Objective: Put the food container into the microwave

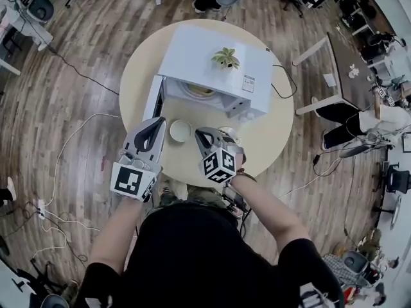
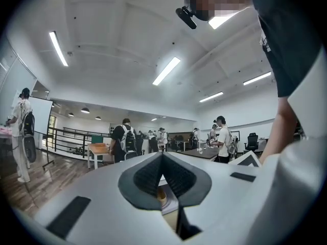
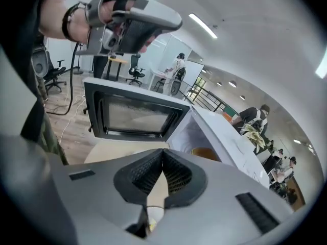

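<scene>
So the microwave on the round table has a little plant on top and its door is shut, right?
Not quite. The microwave on the round table does have a little plant on top, but its door is open, swung out to one side. The head view shows it.

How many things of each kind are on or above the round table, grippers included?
Microwave: 1
Potted plant: 1
Round containers: 2, one inside the microwave, one on the table
Half-hidden round thing: 1
Grippers: 2, left gripper, right gripper
Total: 7
</scene>
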The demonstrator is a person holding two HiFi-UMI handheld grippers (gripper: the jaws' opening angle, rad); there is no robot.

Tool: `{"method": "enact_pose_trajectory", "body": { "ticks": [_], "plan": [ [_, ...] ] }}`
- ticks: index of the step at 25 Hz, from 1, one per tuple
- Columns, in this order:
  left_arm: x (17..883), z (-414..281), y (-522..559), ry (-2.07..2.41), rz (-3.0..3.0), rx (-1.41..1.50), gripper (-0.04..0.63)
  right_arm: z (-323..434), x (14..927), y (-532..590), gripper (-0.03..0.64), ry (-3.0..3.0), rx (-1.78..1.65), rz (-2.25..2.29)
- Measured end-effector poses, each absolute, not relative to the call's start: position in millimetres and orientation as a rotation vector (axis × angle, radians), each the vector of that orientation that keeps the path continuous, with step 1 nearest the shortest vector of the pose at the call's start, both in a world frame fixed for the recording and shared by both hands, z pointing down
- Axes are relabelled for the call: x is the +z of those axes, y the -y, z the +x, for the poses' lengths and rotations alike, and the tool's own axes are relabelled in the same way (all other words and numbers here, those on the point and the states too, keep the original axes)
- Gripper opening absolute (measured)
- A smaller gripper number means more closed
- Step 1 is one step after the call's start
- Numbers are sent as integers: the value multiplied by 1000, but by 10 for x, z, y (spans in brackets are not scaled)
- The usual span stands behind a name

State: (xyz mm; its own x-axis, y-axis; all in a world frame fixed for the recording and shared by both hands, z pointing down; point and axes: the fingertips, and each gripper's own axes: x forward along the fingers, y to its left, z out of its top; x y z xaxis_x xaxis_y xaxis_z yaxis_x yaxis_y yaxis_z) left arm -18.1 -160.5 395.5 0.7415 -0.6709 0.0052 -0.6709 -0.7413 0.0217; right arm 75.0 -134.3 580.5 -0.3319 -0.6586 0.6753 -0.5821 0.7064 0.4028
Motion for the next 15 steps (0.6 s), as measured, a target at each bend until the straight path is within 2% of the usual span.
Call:
{"method": "enact_pose_trajectory", "body": {
  "ticks": [15],
  "plan": [
    [3709,-150,1273,1038,2988,-53,18,505,4651,918,15,2244,-100,1296]
  ]
}}
